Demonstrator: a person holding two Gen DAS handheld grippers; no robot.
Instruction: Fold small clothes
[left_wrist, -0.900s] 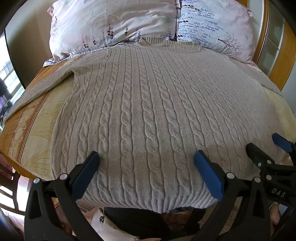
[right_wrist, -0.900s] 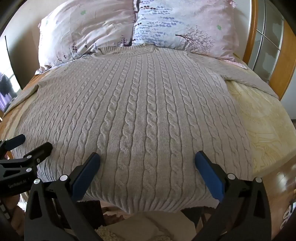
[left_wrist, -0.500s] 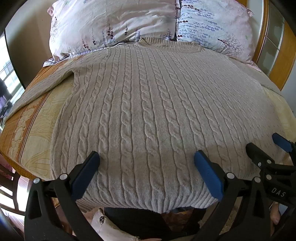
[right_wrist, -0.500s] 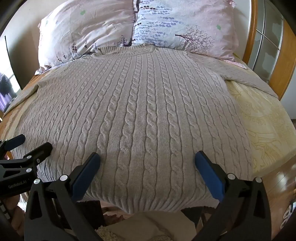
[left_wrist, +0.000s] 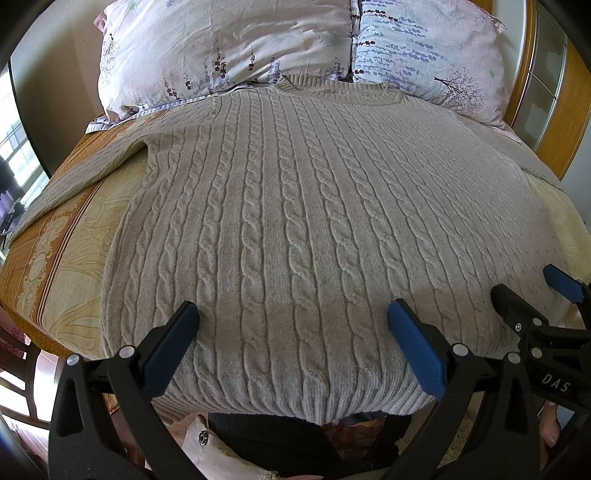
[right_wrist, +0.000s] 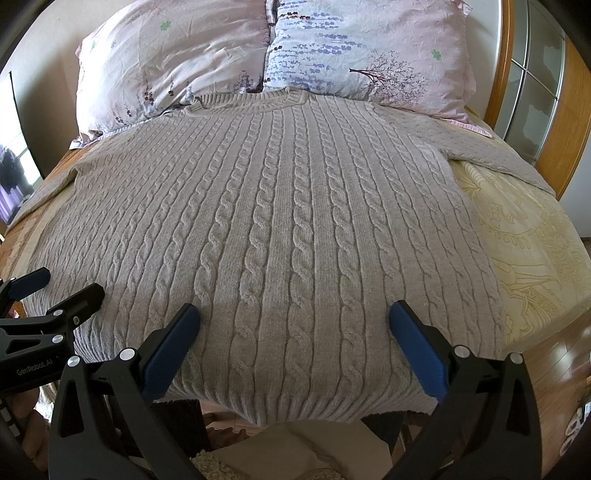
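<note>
Both wrist views low at hem, facing pillows (sweater shared).

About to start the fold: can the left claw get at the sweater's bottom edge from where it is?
Probably yes. The left claw is open, over the sweater just above its bottom edge, which lies flat at the near side of the bed. Nothing is in the way; the right claw hovers alongside.

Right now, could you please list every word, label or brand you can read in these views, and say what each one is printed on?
"DAS": white letters on the black body of the right gripper, seen from the left wrist view; it may be part of a longer word.
"GenRobot.AI": small white print on the black body of the left gripper, seen from the right wrist view.
No other text is visible.
</note>
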